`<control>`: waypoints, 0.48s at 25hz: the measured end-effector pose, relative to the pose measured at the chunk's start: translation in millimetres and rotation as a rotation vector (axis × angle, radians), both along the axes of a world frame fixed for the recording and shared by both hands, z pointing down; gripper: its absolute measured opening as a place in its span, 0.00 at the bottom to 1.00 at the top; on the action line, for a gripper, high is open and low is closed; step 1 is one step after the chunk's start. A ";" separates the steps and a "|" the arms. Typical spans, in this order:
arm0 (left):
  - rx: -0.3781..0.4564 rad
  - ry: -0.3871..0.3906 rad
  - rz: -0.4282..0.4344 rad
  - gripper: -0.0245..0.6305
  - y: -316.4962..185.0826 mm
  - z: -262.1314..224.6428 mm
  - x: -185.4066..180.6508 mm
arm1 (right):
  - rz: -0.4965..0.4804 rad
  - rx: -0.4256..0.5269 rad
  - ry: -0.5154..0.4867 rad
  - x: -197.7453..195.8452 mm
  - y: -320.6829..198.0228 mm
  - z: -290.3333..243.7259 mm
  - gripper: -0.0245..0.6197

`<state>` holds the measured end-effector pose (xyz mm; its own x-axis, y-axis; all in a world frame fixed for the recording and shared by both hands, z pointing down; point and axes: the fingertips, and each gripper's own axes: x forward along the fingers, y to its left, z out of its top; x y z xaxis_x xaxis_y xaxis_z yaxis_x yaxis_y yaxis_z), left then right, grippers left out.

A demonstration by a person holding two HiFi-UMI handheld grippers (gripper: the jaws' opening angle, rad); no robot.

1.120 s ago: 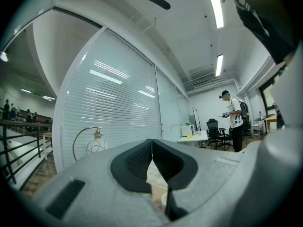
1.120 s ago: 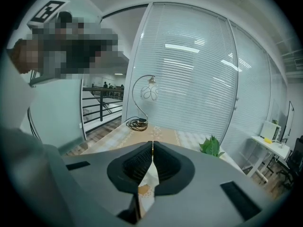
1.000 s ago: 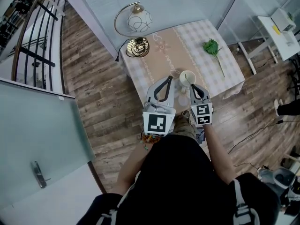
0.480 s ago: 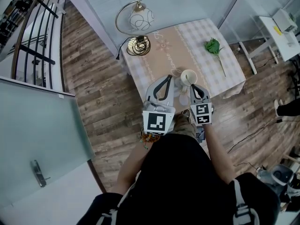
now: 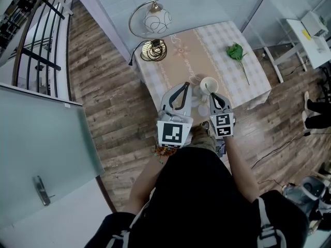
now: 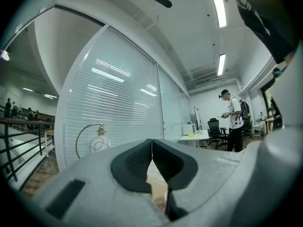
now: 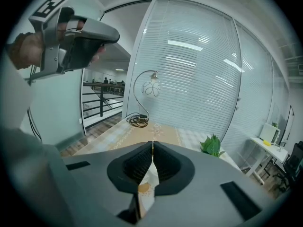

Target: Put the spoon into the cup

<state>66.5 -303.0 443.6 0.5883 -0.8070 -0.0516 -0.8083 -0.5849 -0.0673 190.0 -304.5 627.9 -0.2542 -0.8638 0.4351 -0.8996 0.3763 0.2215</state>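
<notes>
The right tongs (image 5: 212, 94) are closed, tips pressed together (image 7: 152, 144), apparently on the thin handle of the spoon (image 5: 207, 88). The spoon shows only as a dark sliver slanting down into the white cup (image 5: 213, 82). The cup stands near the near edge of the desk (image 5: 181, 61), just beyond the right tongs' tips. The left tongs (image 5: 186, 85) hang just left of the cup, with the tips fully together and nothing between them (image 6: 151, 141).

At the far left corner of the desk stands a lamp (image 5: 154, 22) with a round glass shade on a curved arm, and a coiled cable (image 5: 153, 50) at its foot. A green sprig (image 5: 235, 51) lies toward the far right, well apart from the cup.
</notes>
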 end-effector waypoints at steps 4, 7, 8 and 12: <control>-0.002 -0.001 -0.005 0.06 -0.4 0.2 -1.2 | -0.003 -0.004 -0.003 -1.6 -0.5 0.5 0.05; -0.003 -0.004 -0.007 0.06 -0.9 1.7 -1.8 | -0.006 -0.004 -0.007 -2.6 -1.4 1.9 0.05; -0.003 -0.005 -0.006 0.06 -0.7 2.3 -2.0 | -0.007 -0.004 -0.008 -2.9 -1.3 2.4 0.05; -0.004 -0.004 -0.005 0.06 0.7 3.1 -2.4 | -0.010 -0.008 -0.013 -4.1 0.4 3.8 0.05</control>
